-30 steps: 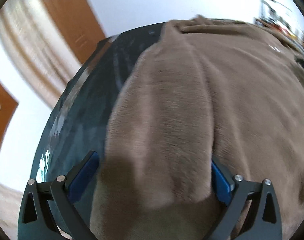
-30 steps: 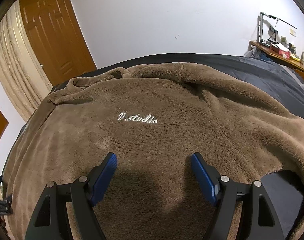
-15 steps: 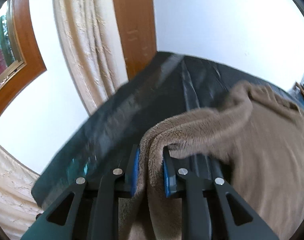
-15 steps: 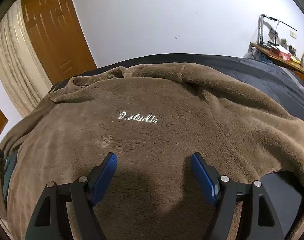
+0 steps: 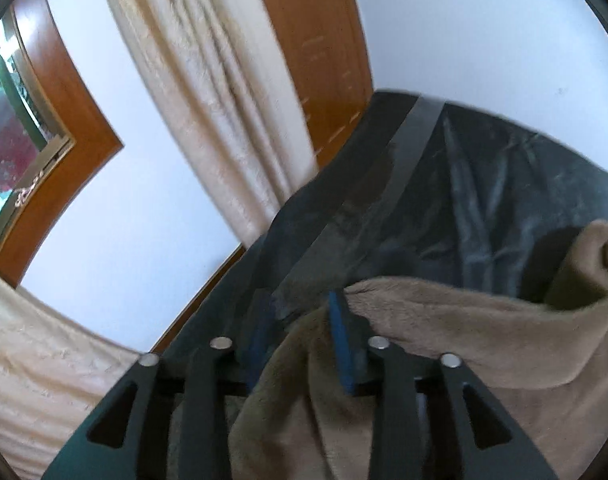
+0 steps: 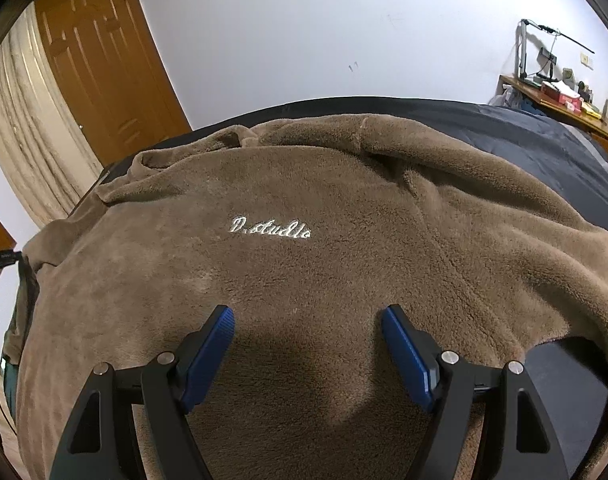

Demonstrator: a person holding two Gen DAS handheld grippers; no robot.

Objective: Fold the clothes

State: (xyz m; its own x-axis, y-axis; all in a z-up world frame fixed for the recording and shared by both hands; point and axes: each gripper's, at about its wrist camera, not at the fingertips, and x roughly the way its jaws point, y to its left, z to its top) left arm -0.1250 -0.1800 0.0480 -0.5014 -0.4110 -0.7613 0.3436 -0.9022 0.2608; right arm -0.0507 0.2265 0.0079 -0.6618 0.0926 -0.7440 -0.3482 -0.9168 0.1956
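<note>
- At the far left edge of the dark-covered bed (image 5: 483, 184), the left tool (image 5: 300, 332) has a bunched fold of the brown fleece garment (image 5: 443, 320) between its blue pads; its jaws have just been opening, and the fabric lies against the right-hand pad while the other stands off it, so I judge the hold loosened rather than clamped.
- Beyond it hang a cream curtain (image 5: 208, 80) and a wooden door (image 5: 315, 40).
- Further right, the brown fleece garment (image 6: 304, 264) lies spread over the bed, white embroidered lettering (image 6: 270, 229) facing up.
- Over its near hem hovers the right tool (image 6: 307, 344), spread wide and gripping nothing.
- Risk: with the left jaws slack, the thick pile could slip out mid-pull, dropping the sleeve side crooked.
- Risk: the unpinned body may drag along, wrinkling the fold line.
</note>
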